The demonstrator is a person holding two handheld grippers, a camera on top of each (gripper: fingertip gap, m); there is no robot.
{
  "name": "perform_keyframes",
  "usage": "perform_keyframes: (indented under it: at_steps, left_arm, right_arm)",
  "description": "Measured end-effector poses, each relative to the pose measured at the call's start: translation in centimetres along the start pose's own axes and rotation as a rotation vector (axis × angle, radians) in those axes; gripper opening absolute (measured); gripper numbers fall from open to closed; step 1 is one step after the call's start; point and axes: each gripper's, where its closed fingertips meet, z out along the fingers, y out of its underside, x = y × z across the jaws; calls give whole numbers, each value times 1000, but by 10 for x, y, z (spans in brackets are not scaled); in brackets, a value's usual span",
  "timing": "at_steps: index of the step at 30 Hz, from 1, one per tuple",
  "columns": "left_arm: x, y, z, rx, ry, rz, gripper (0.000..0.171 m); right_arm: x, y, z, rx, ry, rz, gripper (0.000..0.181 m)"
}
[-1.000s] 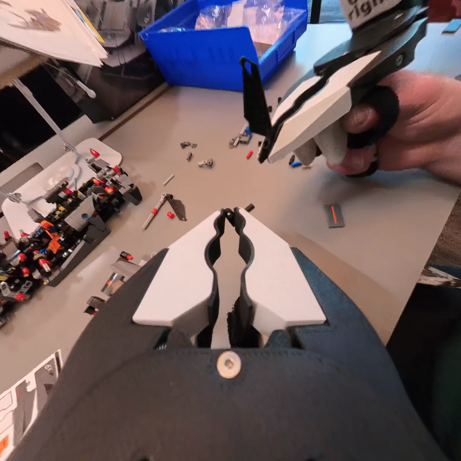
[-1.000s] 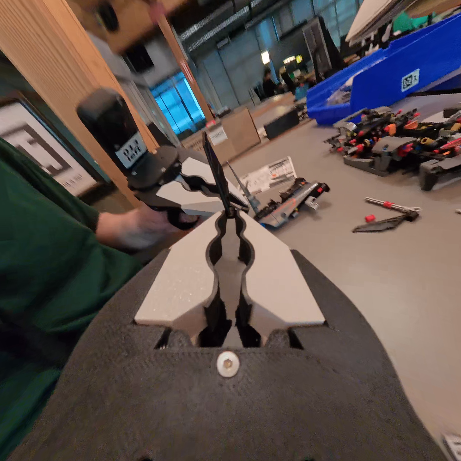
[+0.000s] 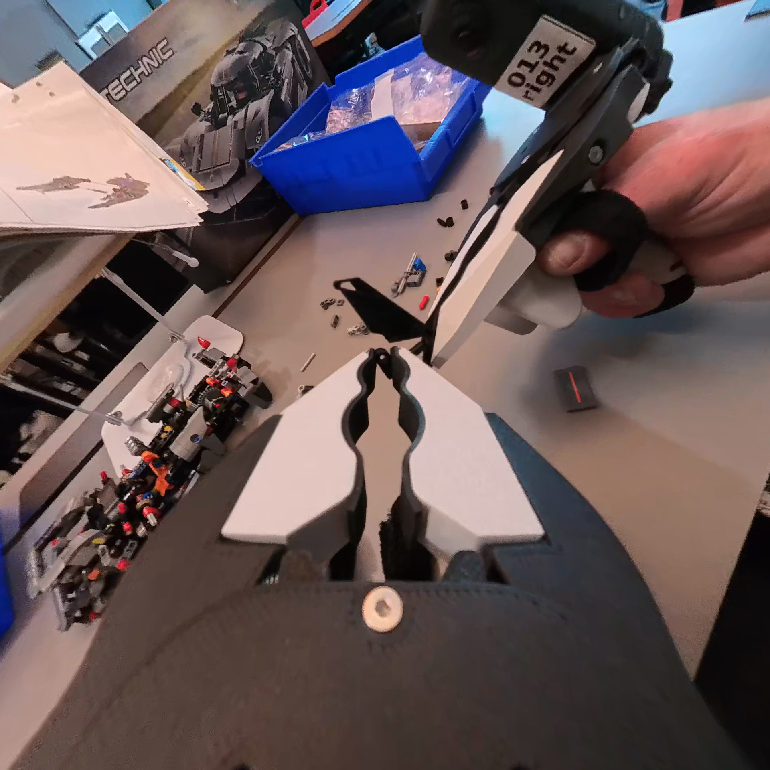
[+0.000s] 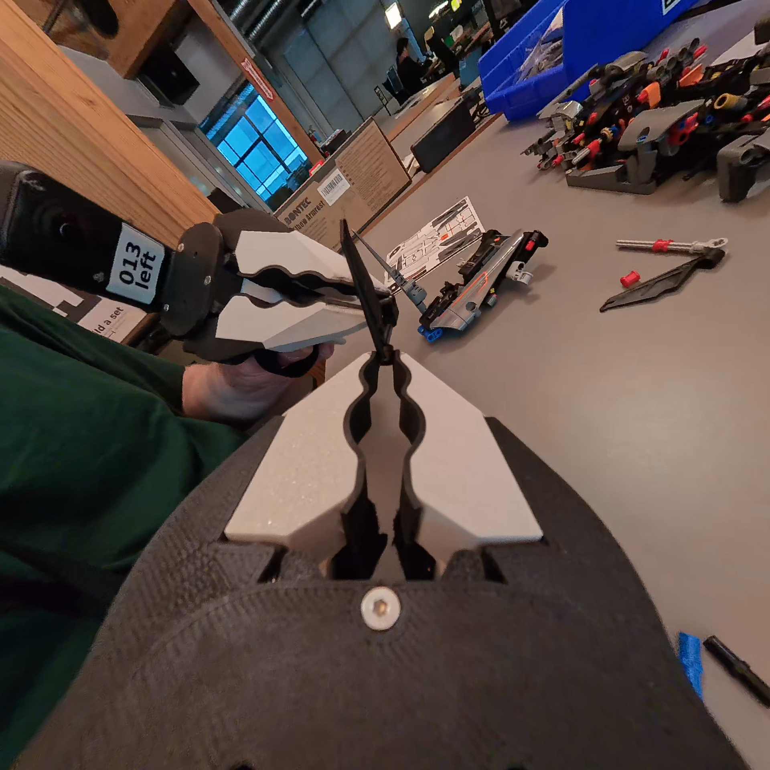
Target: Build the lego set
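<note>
The right gripper was clamped on a black wing panel; the left gripper pinched a small black pin beside it. The large model sat far left, partly built, with loose pieces scattered on the table, so much seemed left.

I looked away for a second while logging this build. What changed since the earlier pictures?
The right hand-held gripper brought its black wing panel down close to the left hand-held gripper, tilting it flatter. Both stay shut, the left on a small black pin. The loose parts on the table are unmoved.
</note>
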Motion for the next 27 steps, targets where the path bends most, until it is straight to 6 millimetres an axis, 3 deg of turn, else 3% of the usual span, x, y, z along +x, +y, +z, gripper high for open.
perform_keyframes:
  at_steps: [21,27]
  left_arm:
    - [4,0,4,-6,7,94,5]
    - [2,-2,5,28,30,43,5]
  right_arm:
    - [6,8,1,-100,5,44,4]
    - [9,7,2,-95,6,37,4]
